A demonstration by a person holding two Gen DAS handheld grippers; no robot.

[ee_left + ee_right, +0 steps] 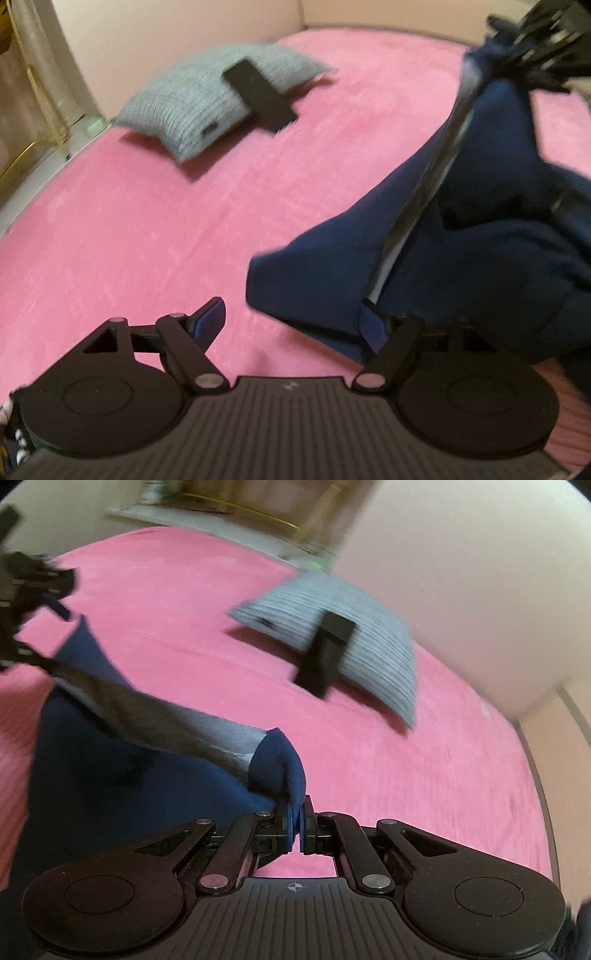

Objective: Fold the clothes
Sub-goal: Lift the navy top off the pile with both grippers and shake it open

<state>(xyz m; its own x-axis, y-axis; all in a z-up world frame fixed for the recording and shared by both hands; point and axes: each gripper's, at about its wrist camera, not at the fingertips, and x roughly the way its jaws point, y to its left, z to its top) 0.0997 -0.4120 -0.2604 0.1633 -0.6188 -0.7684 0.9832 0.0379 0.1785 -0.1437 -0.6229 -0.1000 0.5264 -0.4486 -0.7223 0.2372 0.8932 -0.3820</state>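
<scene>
Navy garment (280, 764): edge pinched between closed jaws of right gripper (297, 825), lower centre of right wrist view; cloth with grey band trails toward left edge, lifted above pink bedspread (388, 775). In left wrist view, same garment (480, 240) hangs at right, from right gripper (539, 48) in upper right corner. Left gripper (295, 321): jaws wide, pitched downward, nothing between them; right finger just beside garment's lower fold. Grey knit cushion (207, 96) with black flat object (258, 96) on it, upper left; blurred.

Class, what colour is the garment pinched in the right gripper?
Navy blue garment, clearest in the right wrist view.
</scene>
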